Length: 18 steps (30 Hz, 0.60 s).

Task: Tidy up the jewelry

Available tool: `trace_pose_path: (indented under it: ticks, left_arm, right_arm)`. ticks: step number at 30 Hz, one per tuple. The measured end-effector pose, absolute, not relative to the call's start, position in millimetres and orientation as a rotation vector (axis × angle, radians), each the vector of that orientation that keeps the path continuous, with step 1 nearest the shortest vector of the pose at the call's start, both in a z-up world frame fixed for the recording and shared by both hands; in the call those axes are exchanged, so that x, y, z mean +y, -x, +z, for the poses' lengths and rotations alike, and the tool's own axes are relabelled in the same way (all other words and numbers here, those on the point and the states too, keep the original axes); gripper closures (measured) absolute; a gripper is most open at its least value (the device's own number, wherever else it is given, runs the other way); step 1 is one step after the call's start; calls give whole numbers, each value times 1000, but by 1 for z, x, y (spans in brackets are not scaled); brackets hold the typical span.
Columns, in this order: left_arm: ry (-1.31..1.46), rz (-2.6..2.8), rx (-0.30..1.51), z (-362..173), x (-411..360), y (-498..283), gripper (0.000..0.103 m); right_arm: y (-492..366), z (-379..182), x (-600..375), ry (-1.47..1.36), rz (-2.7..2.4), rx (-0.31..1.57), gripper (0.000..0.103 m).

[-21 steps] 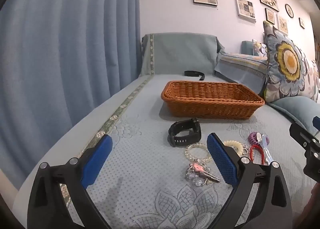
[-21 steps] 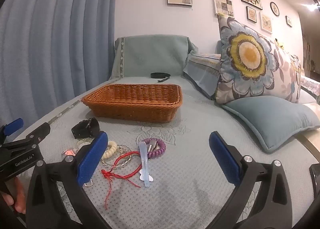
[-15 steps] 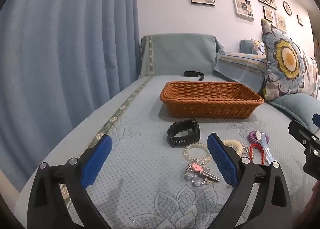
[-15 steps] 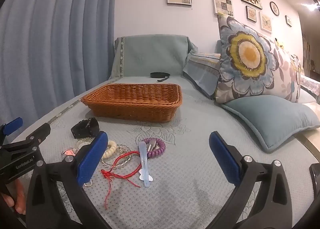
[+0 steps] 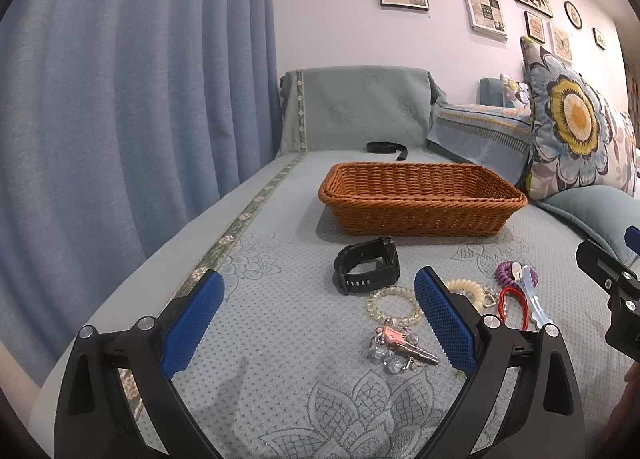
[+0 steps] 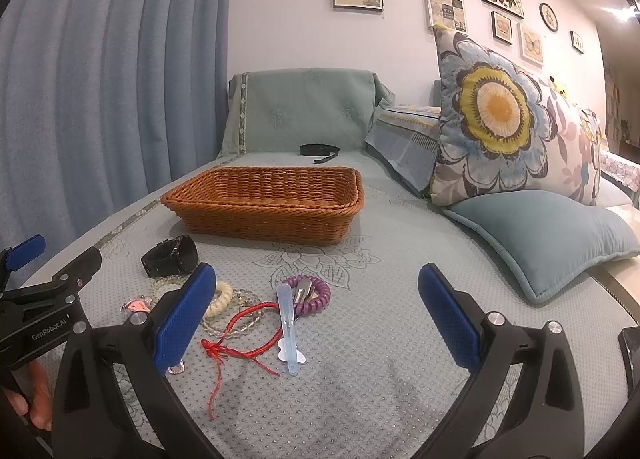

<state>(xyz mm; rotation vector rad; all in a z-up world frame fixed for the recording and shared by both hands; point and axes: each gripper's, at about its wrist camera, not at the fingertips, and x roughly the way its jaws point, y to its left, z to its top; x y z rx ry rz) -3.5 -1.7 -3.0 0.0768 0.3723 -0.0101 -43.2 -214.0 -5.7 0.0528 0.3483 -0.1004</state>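
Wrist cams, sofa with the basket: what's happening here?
A person holds a gripper in each hand over a sofa seat. The left gripper and right gripper are both open and hold nothing. The wicker basket looks empty from this low angle. In front of it lie a black watch, a red cord bracelet, a purple coil tie and a clear hair clip, all untouched. Sorting hasn't started.
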Motion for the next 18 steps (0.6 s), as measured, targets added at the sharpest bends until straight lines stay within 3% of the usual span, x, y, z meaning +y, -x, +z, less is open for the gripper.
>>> trace_pose_path:
  ticks: [18]
  left_arm:
    - [-82, -9, 377, -6, -6, 0, 9]
  right_arm:
    - [43, -6, -214, -49, -100, 349, 6]
